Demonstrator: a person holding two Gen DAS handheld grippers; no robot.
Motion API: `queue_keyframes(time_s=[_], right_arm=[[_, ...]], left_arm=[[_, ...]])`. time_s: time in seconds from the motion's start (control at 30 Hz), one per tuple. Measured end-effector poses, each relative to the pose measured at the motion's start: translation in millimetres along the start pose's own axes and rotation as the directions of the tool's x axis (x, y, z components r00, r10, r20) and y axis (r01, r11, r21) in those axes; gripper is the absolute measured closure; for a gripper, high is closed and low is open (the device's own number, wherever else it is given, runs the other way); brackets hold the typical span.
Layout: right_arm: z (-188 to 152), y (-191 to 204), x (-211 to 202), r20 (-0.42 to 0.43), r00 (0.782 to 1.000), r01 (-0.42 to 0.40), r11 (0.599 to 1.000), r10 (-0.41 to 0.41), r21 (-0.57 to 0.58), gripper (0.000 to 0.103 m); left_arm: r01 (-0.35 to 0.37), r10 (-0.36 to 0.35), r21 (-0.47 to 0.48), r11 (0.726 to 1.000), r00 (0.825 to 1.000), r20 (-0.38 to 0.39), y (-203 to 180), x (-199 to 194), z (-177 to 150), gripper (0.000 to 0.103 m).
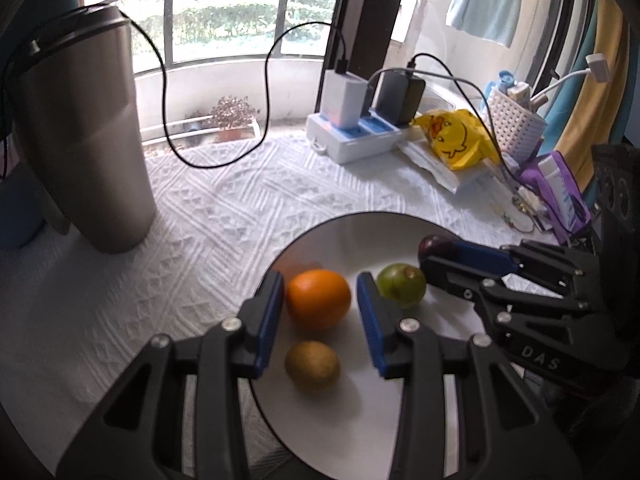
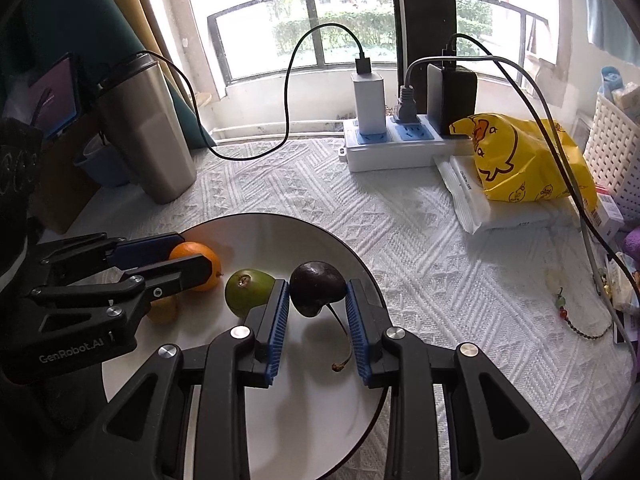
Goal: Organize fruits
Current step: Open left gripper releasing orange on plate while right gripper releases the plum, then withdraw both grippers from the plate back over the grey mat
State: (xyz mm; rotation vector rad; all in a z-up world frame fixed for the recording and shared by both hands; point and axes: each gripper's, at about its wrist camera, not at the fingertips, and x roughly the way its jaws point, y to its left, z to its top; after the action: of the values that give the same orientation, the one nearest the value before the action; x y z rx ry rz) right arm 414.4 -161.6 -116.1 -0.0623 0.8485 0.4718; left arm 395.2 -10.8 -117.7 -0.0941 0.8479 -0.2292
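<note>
A white plate holds an orange, a brown kiwi, a green fruit and a dark cherry. My left gripper is open with the orange between its fingers, not gripped. In the right wrist view my right gripper is shut on the dark cherry, its stem hanging down. The green fruit, orange, kiwi and left gripper sit to its left on the plate.
A steel tumbler stands far left on the white cloth. A power strip with chargers and cables, a yellow duck bag, tissue pack and white basket line the back and right.
</note>
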Motion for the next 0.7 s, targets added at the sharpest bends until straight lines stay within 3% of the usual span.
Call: queue_keyframes(time_s=[0.33, 0.7], right_arm=[[1, 0, -8, 0.012, 1.0, 0.007, 1.0, -0.007, 0.016, 0.07], [3, 14, -45, 0.067, 0.998, 0.01, 1.0, -0.011, 0.014, 0.07]], left_arm=[[0.004, -0.004, -0.01, 1.0, 0.999, 0.033, -3, -19, 3, 0.063], [-0.011, 0.013, -0.023, 1.0, 0.997, 0.081, -8, -54, -1, 0.06]])
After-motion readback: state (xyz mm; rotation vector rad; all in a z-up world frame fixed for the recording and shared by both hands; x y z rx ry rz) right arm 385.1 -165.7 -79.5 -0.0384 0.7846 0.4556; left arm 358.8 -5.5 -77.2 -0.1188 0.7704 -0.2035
